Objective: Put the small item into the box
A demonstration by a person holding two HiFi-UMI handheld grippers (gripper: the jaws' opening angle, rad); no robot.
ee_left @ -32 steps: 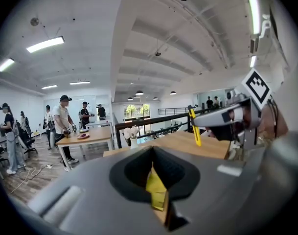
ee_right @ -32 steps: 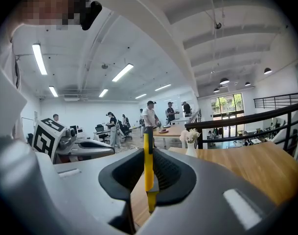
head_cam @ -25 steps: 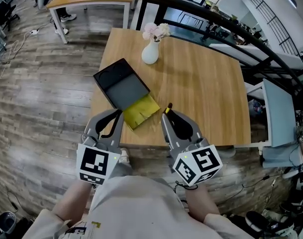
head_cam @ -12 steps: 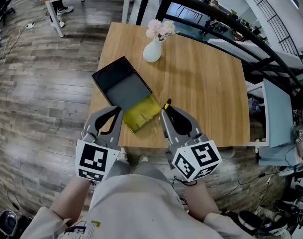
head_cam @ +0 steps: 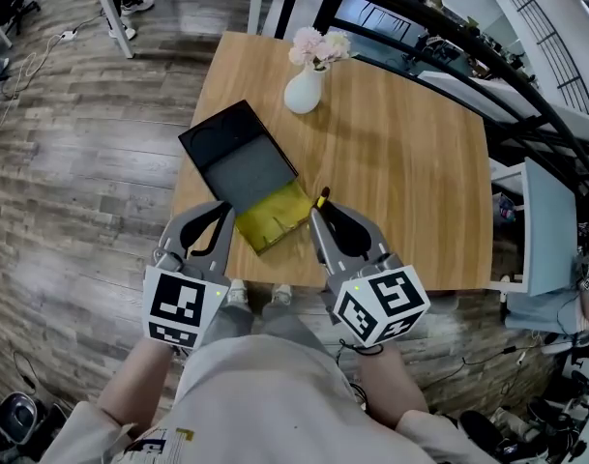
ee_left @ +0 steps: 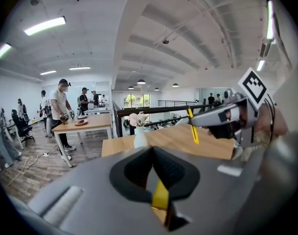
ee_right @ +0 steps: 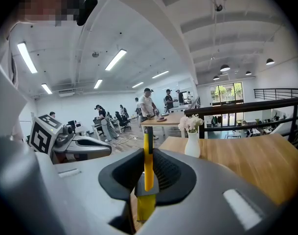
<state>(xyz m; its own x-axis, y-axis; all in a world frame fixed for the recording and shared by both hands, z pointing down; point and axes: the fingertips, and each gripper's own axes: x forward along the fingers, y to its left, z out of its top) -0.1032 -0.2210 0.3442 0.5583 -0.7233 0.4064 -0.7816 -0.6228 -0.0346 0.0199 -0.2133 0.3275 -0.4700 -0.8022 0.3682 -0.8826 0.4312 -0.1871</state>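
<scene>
1. Two claws, one in each of my hands. My right claw is clamped on the small item. There's just one: a slim yellow stick with a dark end, standing up between the jaws in the right gripper view.
2. My left claw has its jaws closed together with nothing in them. The yellow showing behind them looks like the box flap.
3. One box, black and open, sits on the bench near its left edge. Its single yellow flap lies open towards me.
4. The item isn't in the box. It's up in the claw over the near edge of the bench, just right of the flap.
5. One white vase with flowers stands at the far side, well apart from the box.
</scene>
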